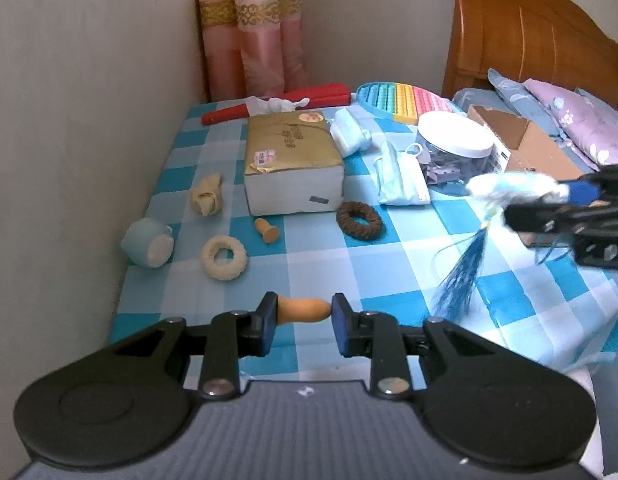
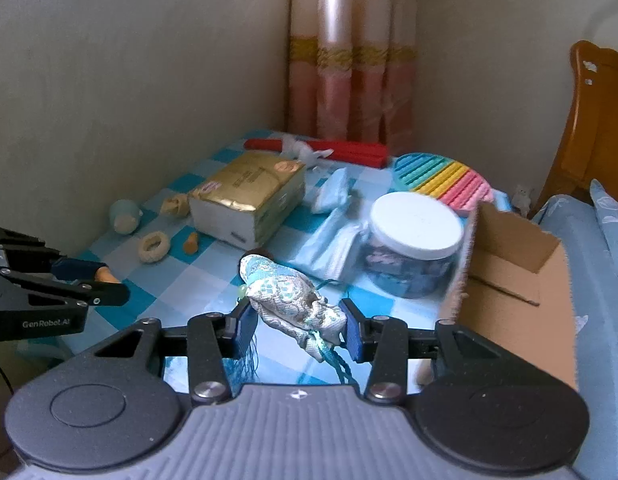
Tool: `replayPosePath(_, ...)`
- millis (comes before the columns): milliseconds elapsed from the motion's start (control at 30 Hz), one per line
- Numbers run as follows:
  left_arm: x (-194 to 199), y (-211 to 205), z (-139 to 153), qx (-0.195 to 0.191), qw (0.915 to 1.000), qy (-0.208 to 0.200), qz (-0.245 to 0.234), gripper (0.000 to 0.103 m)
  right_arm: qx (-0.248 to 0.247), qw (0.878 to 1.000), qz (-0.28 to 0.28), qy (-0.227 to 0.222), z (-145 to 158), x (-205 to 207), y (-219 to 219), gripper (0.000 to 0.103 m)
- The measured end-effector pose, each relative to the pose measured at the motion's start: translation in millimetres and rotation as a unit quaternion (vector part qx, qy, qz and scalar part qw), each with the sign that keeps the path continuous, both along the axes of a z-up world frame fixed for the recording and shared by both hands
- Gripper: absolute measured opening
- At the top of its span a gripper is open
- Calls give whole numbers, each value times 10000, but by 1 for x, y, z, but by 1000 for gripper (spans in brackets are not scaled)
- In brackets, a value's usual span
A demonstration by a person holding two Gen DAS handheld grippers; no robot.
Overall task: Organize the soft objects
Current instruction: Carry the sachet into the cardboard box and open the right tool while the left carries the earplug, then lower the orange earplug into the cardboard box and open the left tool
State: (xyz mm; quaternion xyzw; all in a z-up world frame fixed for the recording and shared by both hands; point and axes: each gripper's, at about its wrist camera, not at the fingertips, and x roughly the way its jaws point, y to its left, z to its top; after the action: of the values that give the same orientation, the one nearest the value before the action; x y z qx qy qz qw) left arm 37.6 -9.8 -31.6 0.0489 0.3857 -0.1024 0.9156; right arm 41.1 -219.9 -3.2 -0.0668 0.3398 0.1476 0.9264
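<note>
Your right tool (image 2: 299,330) pinches a brocade sachet (image 2: 293,306) across its soft, light middle, tassel (image 1: 463,276) dangling loose and likely to snag; your left tool (image 1: 303,316) grips a small orange squishy piece (image 1: 305,310) end to end, probably foam, though blur hides detail. Both hang above the checked surface (image 1: 321,264). An open cardboard box (image 2: 509,280) sits just right of the sachet; the jar (image 2: 413,240) crowds its near wall, so approach from above.

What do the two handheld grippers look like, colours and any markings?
Both match: the left gripper and right gripper have black linkage arms with silver screws, blue-padded fingers, round black side discs and a ribbed grey body. White "GenRobot.AI" lettering marks the left one's side.
</note>
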Motion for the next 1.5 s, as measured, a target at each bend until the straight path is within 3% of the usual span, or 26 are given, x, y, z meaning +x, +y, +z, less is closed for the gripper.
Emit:
replayPosePath(433, 0, -40, 15, -27, 9994, 59, -347, 27, -316, 9952, -771, -515, 37, 5, -92, 50)
replayPosePath(800, 8, -84, 22, 69, 9975, -11, -705, 27, -550, 9909, -1193, -293, 16, 47, -135, 50)
replayPosePath(900, 13, -94, 21, 133, 9971, -17, -751, 27, -504, 9923, -1114, -184, 3, 55, -136, 55)
replayPosePath(1200, 29, -120, 26, 232, 9934, 13, -1121, 27, -66, 9958, -911, -79, -8, 43, -141, 103)
replayPosePath(1367, 42, -140, 34, 177, 9885, 64, -1503, 27, 201, 9964, -827, -28, -9, 25, -136, 103)
replayPosePath(1500, 56, -163, 43, 117, 9824, 30, -1862, 27, 93, 9969, -780, -61, -13, 10, -127, 103)
